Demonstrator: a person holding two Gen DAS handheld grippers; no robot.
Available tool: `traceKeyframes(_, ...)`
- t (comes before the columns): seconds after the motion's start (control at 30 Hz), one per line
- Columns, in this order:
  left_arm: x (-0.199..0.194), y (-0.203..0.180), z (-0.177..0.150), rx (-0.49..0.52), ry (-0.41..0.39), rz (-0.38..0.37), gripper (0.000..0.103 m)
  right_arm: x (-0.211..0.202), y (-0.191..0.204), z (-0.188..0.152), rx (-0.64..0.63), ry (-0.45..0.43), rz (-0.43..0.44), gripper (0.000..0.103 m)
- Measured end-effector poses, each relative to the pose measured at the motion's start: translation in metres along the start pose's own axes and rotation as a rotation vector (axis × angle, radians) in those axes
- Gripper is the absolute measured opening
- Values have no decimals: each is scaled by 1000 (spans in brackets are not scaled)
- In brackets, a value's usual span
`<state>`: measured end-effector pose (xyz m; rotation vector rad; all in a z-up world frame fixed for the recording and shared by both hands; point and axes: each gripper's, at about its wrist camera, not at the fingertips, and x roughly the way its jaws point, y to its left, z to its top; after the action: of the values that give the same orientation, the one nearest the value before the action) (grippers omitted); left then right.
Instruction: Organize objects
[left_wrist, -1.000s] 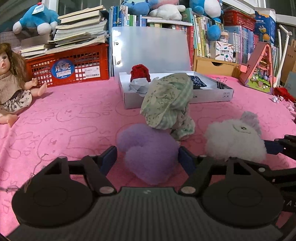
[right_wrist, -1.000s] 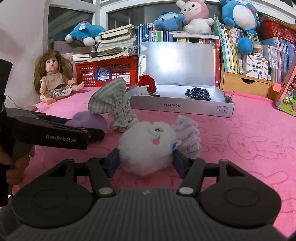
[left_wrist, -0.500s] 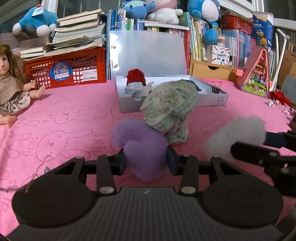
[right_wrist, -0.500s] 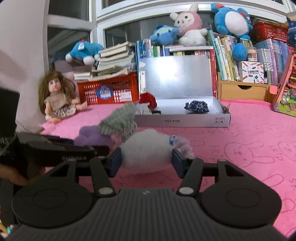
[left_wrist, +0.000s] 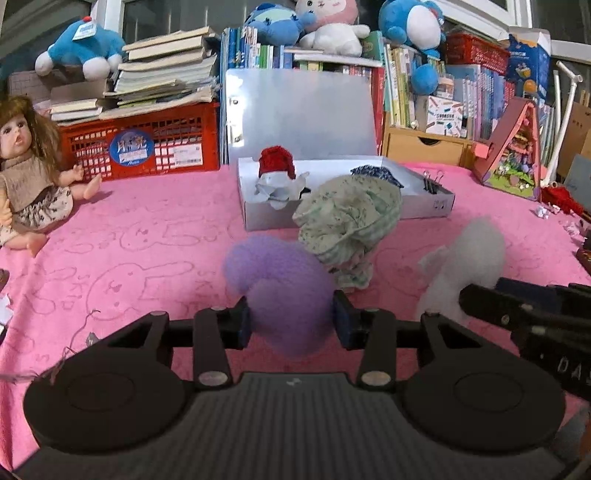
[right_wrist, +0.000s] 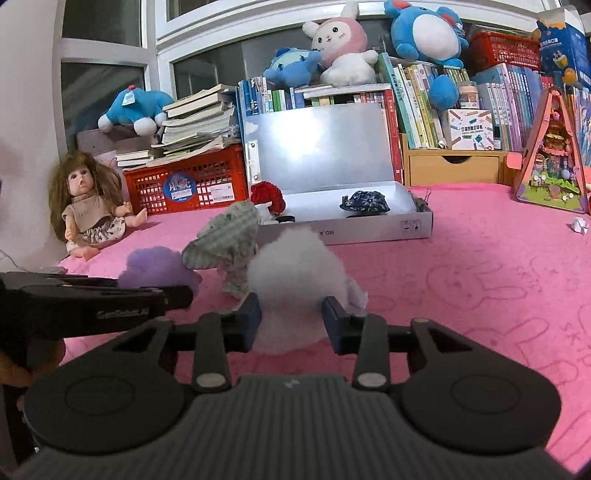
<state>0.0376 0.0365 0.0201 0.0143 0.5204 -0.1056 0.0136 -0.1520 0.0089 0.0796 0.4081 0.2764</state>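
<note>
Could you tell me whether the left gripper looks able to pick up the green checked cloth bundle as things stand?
Probably not yet: the left gripper is shut on the purple fluffy toy, so its jaws are full, although the green checked cloth bundle sits just ahead.

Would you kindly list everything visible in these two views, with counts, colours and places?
fluffy toy: one, purple, between left pads
fluffy toy: one, white, between right pads
cloth bundle: one, green checked, before box
box: one, white, open, mid-blanket
hat: one, navy, in box
doll: one, brown-haired, far left
crate: one, red, under books
blanket: one, pink, underneath
left hand-held gripper: black, shut on purple toy
right hand-held gripper: black, shut on white toy
</note>
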Motion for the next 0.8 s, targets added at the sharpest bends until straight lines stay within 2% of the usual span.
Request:
traceKeyframes(0.17,4,-3,-3,6,17,11,49,3,6,-8,-12,-12,-25,75)
traceKeyframes(0.23,6,-4,-4,12,21,17,49,6,5,-11,3,0,-29,77)
traceKeyframes(0.37,12,-4,-8,18,34,19,49,14,6,-18,-5,17,-66,79)
traceKeyframes(0.6,20,-6,-12,41,20,18,50,21,5,-26,-14,30,-73,80)
traceKeyframes(0.8,24,-5,-12,35,12,11,53,7,-1,-26,-51,9,12,80)
